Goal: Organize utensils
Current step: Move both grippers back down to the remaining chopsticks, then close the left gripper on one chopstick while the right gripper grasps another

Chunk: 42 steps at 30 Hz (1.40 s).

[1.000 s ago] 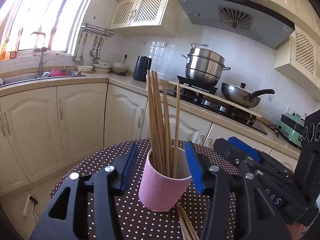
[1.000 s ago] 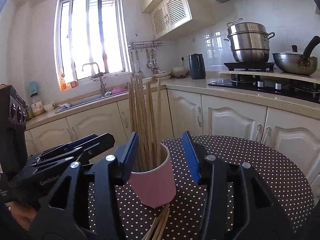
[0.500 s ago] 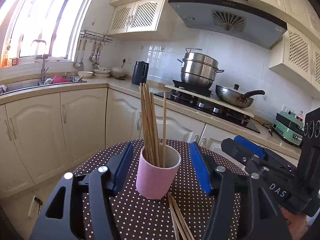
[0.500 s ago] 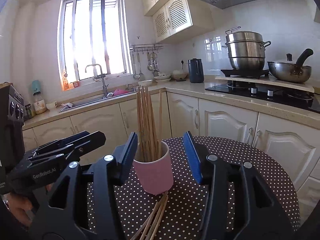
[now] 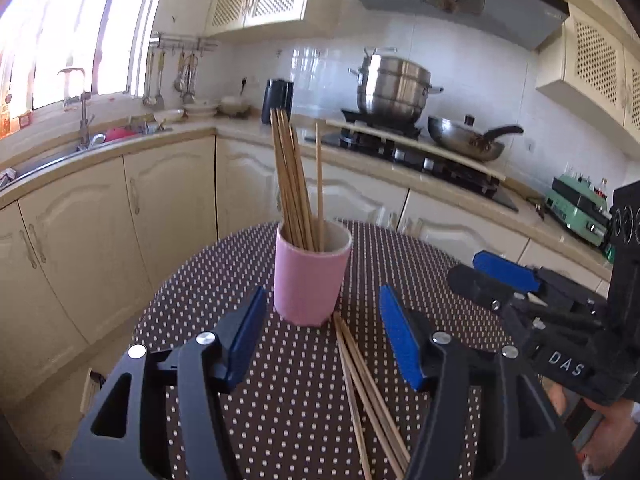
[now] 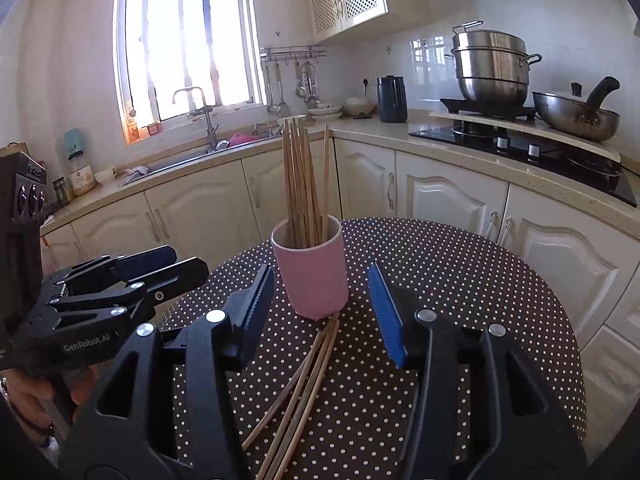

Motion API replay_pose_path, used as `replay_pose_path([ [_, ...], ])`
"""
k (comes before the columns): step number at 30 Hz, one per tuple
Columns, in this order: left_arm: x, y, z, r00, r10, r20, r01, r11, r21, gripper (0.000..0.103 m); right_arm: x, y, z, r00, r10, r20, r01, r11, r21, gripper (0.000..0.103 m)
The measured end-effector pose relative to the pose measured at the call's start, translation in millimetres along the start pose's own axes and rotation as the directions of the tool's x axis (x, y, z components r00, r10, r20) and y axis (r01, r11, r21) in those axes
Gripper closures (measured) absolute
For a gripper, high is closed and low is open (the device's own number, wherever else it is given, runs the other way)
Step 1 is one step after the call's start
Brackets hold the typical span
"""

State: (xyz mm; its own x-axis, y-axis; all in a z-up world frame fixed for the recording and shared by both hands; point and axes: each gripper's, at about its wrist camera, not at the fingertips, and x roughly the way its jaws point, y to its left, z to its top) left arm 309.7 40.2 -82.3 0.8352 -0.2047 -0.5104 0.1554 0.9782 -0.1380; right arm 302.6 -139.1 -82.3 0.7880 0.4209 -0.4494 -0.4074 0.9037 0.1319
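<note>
My left hand-held gripper point(image 5: 322, 334) has just been spreading; its jaws now stand apart with nothing between them, short of the pink cup point(image 5: 310, 278). My right hand-held gripper point(image 6: 320, 312) is spread and empty too. The cup stands upright on the dotted bench point(image 6: 460, 280), holding upright chopsticks point(image 6: 304, 184). Loose chopsticks point(image 6: 304, 384) lie on the near side, their far tips at the cup's base.
</note>
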Motion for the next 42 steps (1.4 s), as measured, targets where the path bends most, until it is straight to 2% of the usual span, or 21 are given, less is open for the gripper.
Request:
replay_pose_path([
  [6, 23, -4, -22, 0.986, 0.013, -0.167, -0.011, 1.0, 0.011, 0.045, 5, -3, -17, 0.995, -0.015, -0.103, 0.018, 1.0, 0.024, 0.054],
  [9, 34, -6, -32, 0.968, -0.011, -0.25, 0.011, 1.0, -0.002, 0.045, 8, -5, -26, 0.988, -0.009, -0.151, 0.014, 0.999, 0.035, 0.054],
  [10, 38, -7, -35, 0.961, -0.014, -0.277, 0.013, 1.0, -0.004, 0.045, 10, -6, -29, 0.986, -0.013, -0.167, 0.019, 0.999, 0.034, 0.054],
  [14, 58, -12, -54, 0.914, -0.003, -0.406, 0.011, 1.0, 0.017, 0.045, 15, -9, -39, 0.973, -0.003, -0.232, 0.016, 0.999, 0.051, 0.054],
  [17, 69, -15, -65, 0.884, -0.001, -0.468, 0.011, 1.0, 0.018, 0.045, 20, -12, -46, 0.96, 0.006, -0.28, 0.012, 0.998, 0.061, 0.054],
  [21, 81, -19, -72, 0.865, -0.009, -0.502, 0.018, 1.0, 0.013, 0.045, 28, -15, -55, 0.941, 0.017, -0.338, 0.005, 0.998, 0.062, 0.054],
  [24, 89, -23, -75, 0.858, 0.001, -0.513, 0.012, 1.0, 0.021, 0.045, 33, -15, -60, 0.927, 0.022, -0.374, 0.0, 0.998, 0.057, 0.054],
  [26, 94, -25, -77, 0.853, 0.006, -0.523, 0.007, 1.0, 0.024, 0.055, 36, -16, -62, 0.92, 0.027, -0.39, -0.003, 0.998, 0.061, 0.054],
  [27, 95, -26, -76, 0.858, 0.017, -0.514, 0.001, 0.999, 0.035, 0.058, 38, -16, -63, 0.915, 0.029, -0.403, -0.005, 0.998, 0.062, 0.054],
  [28, 97, -26, -76, 0.855, 0.009, -0.518, 0.008, 1.0, 0.03, 0.059, 41, -17, -65, 0.91, 0.032, -0.413, -0.007, 0.998, 0.063, 0.054],
  [30, 100, -26, -75, 0.854, 0.012, -0.52, 0.002, 1.0, 0.026, 0.067, 44, -16, -65, 0.905, 0.026, -0.425, 0.0, 0.998, 0.061, 0.054],
  [32, 102, -25, -75, 0.857, 0.045, -0.514, -0.027, 0.999, 0.042, 0.085, 51, -17, -66, 0.894, 0.033, -0.447, -0.003, 0.998, 0.068, 0.054],
  [34, 105, -21, -73, 0.857, 0.07, -0.51, -0.056, 0.998, 0.043, 0.096, 58, -19, -68, 0.881, 0.047, -0.47, -0.006, 0.996, 0.089, 0.054],
  [37, 99, -15, -74, 0.857, 0.047, -0.513, -0.055, 0.999, -0.001, 0.096, 70, -18, -70, 0.857, 0.089, -0.507, -0.028, 0.992, 0.126, 0.058],
  [39, 94, -14, -77, 0.854, 0.052, -0.517, -0.061, 0.998, 0.0, 0.096, 78, -16, -71, 0.843, 0.099, -0.528, -0.032, 0.99, 0.135, 0.069],
  [42, 80, -11, -85, 0.848, 0.059, -0.527, -0.068, 0.998, 0.003, 0.096, 88, -13, -73, 0.832, 0.094, -0.547, -0.02, 0.99, 0.141, 0.069],
])
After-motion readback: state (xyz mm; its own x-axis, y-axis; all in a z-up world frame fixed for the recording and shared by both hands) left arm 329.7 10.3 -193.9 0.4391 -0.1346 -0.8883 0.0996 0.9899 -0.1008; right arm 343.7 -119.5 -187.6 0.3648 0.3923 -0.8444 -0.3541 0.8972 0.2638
